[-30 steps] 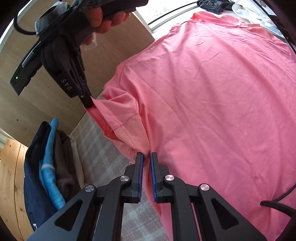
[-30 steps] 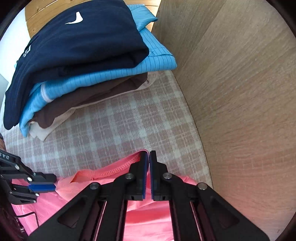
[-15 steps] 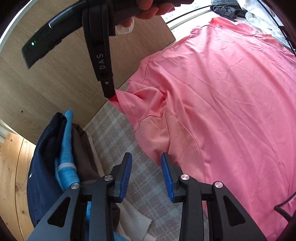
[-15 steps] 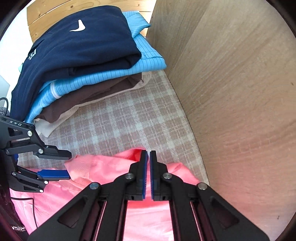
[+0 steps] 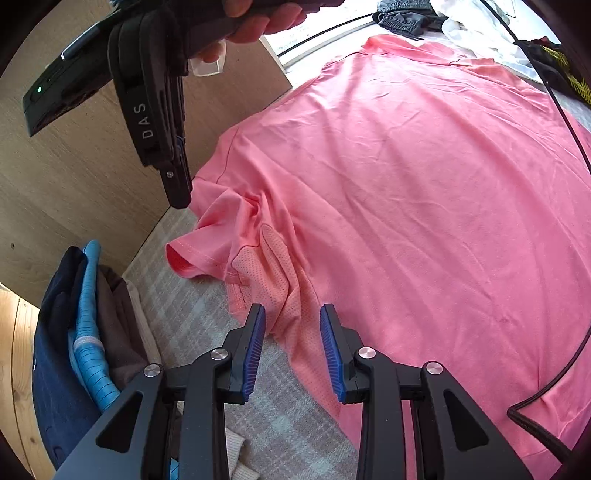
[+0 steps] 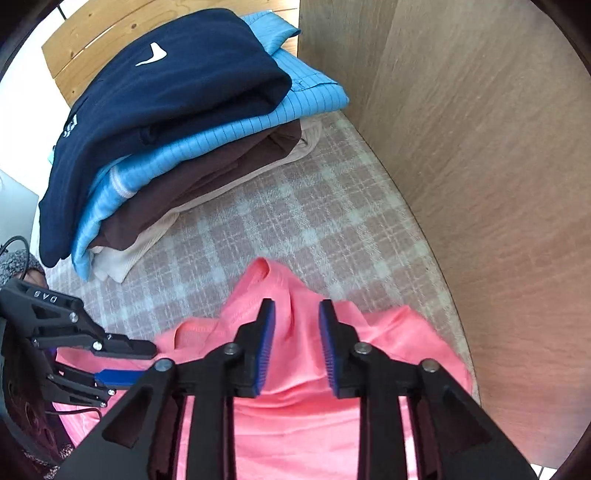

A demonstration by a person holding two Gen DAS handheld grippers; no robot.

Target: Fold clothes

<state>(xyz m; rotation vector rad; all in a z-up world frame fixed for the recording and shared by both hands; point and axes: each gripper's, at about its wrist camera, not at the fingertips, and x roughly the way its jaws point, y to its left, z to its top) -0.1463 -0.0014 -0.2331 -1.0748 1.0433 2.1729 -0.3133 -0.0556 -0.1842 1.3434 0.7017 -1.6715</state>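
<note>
Pink shirt [image 5: 406, 206] lies flat on checked cloth [image 6: 288, 218], its sleeve [image 5: 225, 236] rumpled below right tongs [image 6: 297, 343]. Right jaws have just been opening, released, sleeve fabric loose between them. Left tongs [image 5: 291, 350] released too, just over the shirt's side seam. Folded pile [image 6: 166, 122] lies beyond both tongs

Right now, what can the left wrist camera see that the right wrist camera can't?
Only the left wrist view shows the pink T-shirt's whole spread-out body, a hand and dark clothes beyond. Only the right wrist view shows the navy top's white logo. Both show the sleeve, the folded pile, the checked cover and both open grippers: left, right.
</note>
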